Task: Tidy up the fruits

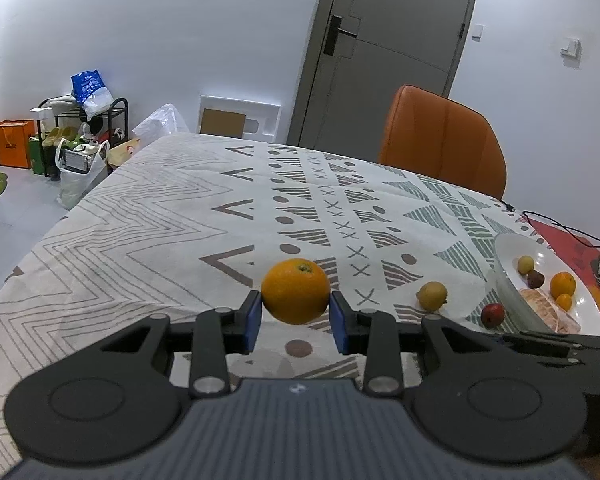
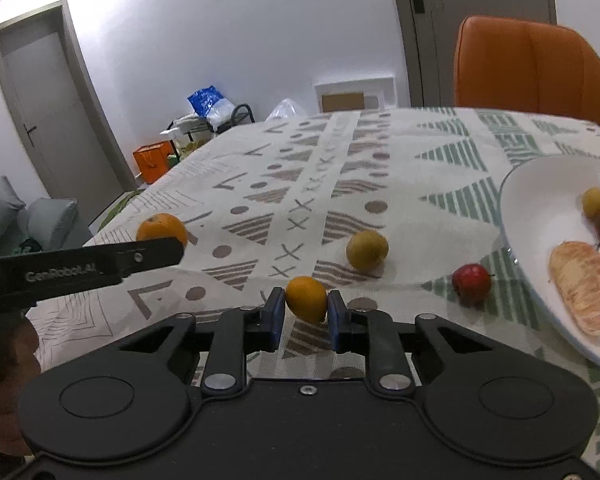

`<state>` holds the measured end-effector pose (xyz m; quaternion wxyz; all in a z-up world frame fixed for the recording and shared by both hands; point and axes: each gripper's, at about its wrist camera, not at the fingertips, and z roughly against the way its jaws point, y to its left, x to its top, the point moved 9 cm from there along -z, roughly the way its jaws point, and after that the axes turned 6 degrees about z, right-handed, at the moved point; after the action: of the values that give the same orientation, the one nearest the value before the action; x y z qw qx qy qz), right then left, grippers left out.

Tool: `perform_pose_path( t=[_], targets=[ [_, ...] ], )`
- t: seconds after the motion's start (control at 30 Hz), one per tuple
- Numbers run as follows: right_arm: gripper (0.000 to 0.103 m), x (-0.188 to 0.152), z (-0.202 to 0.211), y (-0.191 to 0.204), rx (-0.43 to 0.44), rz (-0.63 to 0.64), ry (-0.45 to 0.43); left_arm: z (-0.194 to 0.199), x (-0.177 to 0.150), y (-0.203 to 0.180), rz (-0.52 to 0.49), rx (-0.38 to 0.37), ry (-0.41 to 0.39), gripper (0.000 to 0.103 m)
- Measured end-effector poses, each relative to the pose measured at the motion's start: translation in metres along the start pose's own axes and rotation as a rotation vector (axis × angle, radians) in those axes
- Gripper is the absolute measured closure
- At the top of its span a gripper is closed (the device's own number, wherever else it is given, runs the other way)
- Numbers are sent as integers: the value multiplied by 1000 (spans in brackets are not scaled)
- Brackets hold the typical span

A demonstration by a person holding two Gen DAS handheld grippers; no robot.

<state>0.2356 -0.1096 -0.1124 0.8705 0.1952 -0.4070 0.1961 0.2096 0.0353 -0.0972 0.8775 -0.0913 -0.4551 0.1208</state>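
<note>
My left gripper (image 1: 296, 314) is shut on a large orange (image 1: 296, 291) and holds it just above the patterned tablecloth; the orange also shows in the right wrist view (image 2: 162, 230), behind the left gripper's arm. My right gripper (image 2: 305, 314) is shut on a small orange fruit (image 2: 306, 298) low over the cloth. A yellow-green fruit (image 2: 367, 250) and a small red fruit (image 2: 471, 279) lie on the cloth to the right. A white plate (image 2: 539, 216) at the right holds peeled citrus segments (image 2: 583, 286), a yellow fruit (image 2: 595, 201) and a dark fruit.
An orange chair (image 1: 443, 140) stands at the table's far side. A black cable (image 1: 571, 232) and a small white device lie on a red mat at the right edge. The plate in the left wrist view (image 1: 507, 256) also holds two small oranges.
</note>
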Motion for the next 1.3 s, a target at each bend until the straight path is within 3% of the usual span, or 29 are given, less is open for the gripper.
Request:
perform_pose_path(
  t=[0.6,1.3],
  targets=[
    [82,20,52,-43,-73,-71,-123,-5,1,-60,-70,-91,7,69],
    [82,15,86,-116,-211,-157,-179,-26,-2,-136,-156,-188,19,69]
  ],
)
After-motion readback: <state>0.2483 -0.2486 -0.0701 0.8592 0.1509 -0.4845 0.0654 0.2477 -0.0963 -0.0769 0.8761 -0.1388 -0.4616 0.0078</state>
